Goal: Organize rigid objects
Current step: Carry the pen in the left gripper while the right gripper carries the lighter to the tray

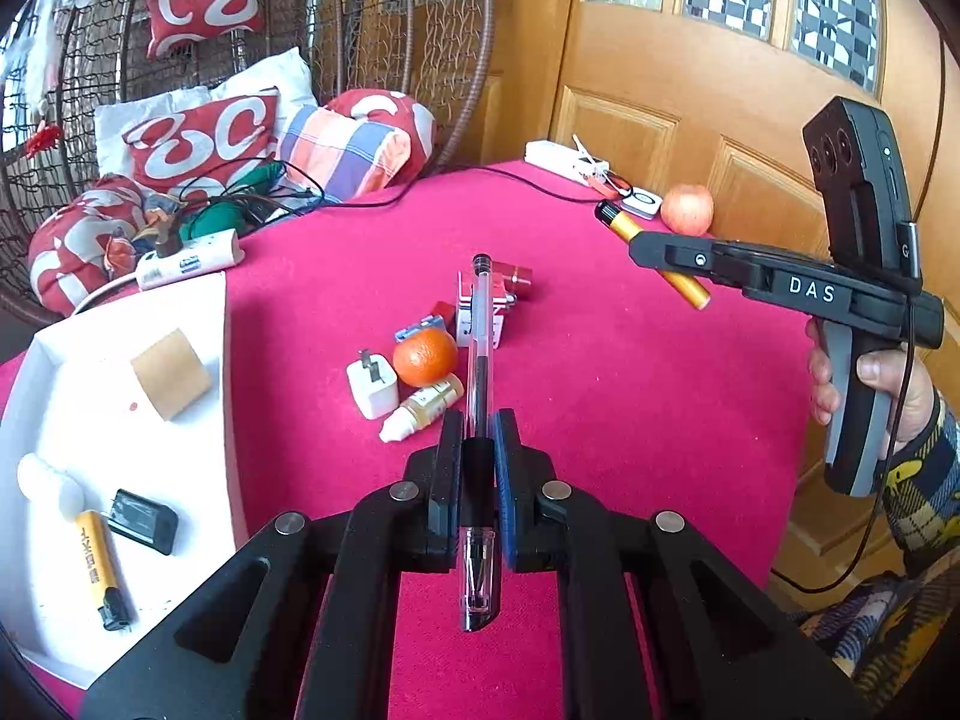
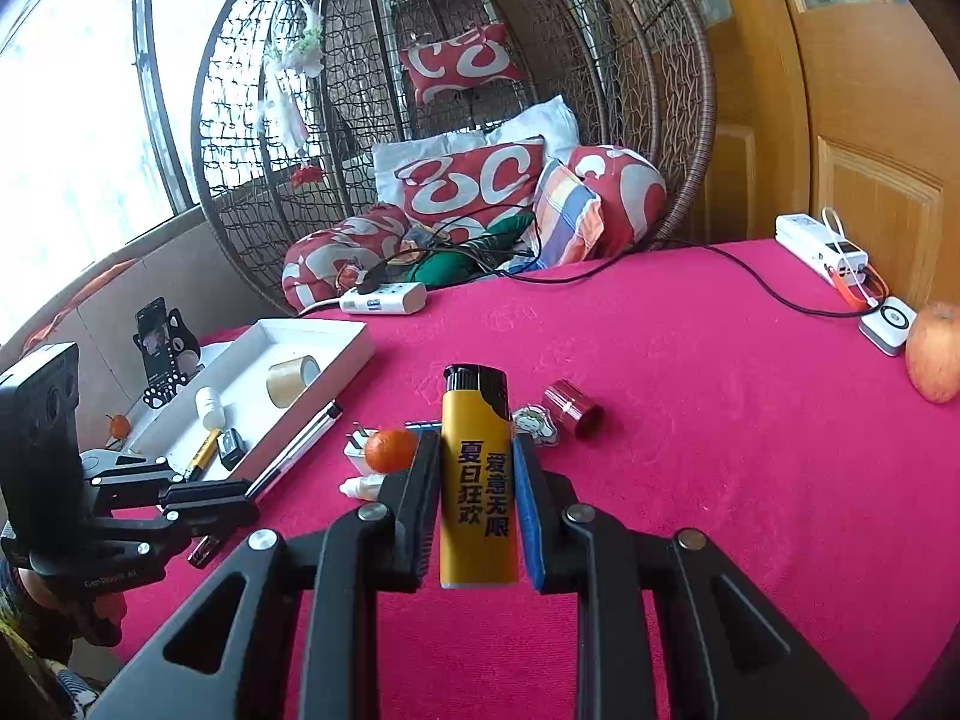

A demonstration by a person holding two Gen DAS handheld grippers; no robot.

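Observation:
My left gripper (image 1: 478, 429) is shut on a clear ballpoint pen (image 1: 480, 330), held above the pink tablecloth and pointing away from me. My right gripper (image 2: 476, 450) is shut on a yellow lighter (image 2: 478, 480) with a black cap, standing upright between the pads. The left wrist view shows that lighter (image 1: 660, 261) in the right gripper's fingers at the right. The right wrist view shows the pen (image 2: 294, 450) in the left gripper (image 2: 255, 495) at the lower left. A white tray (image 1: 225, 372) at the left holds a tape roll (image 1: 171, 375), another yellow lighter (image 1: 99, 567) and a black charger (image 1: 144, 521).
On the cloth lie a tangerine (image 1: 425, 357), a white plug (image 1: 372, 387), a small dropper bottle (image 1: 420, 408), a red cap (image 2: 573, 408) and a card box (image 1: 477, 312). An apple (image 1: 687, 210) and a power strip (image 1: 564, 162) sit at the far edge. A wicker chair (image 2: 456, 120) stands behind.

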